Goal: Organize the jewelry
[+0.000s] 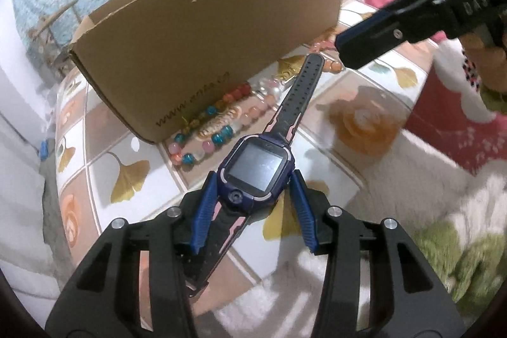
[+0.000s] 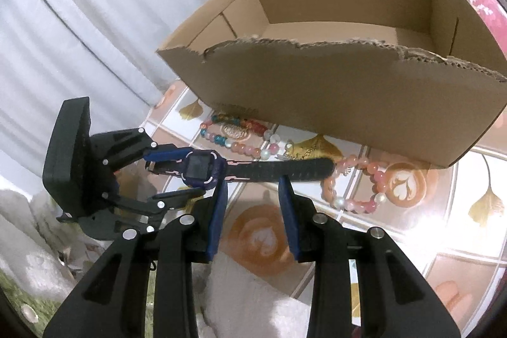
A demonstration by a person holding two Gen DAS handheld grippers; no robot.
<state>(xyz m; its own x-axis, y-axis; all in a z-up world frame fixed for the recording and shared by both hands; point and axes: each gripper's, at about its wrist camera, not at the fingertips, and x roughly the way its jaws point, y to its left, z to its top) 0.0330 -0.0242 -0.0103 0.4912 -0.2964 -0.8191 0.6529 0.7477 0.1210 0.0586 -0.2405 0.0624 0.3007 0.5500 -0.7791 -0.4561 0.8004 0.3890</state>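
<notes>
**Smartwatch clamped in left gripper, bracelets beside cardboard box**

The left gripper (image 1: 257, 176) is closed on a purple smartwatch (image 1: 256, 168); the blue pads (image 1: 207, 205) are pressed on both sides of the watch case. One black-and-pink strap is seen running back between the fingers, the other is stretched forward, held above the tabletop, its tip over the bracelets. The right gripper (image 2: 252, 179) is held partly open with nothing between its fingers; its tips are placed just under the outstretched strap, contact cannot be told. On the tiled-pattern tablecloth (image 2: 443, 243), printed with ginkgo leaves and latte cups, a multicoloured bead bracelet (image 2: 221, 129) and a pink bead bracelet (image 2: 358, 186) are laid near the box's front wall. Behind them an open cardboard box (image 2: 348, 97) with a torn top edge is set, nothing visible inside it. White curtains (image 2: 79, 21) are seen further back.
</notes>
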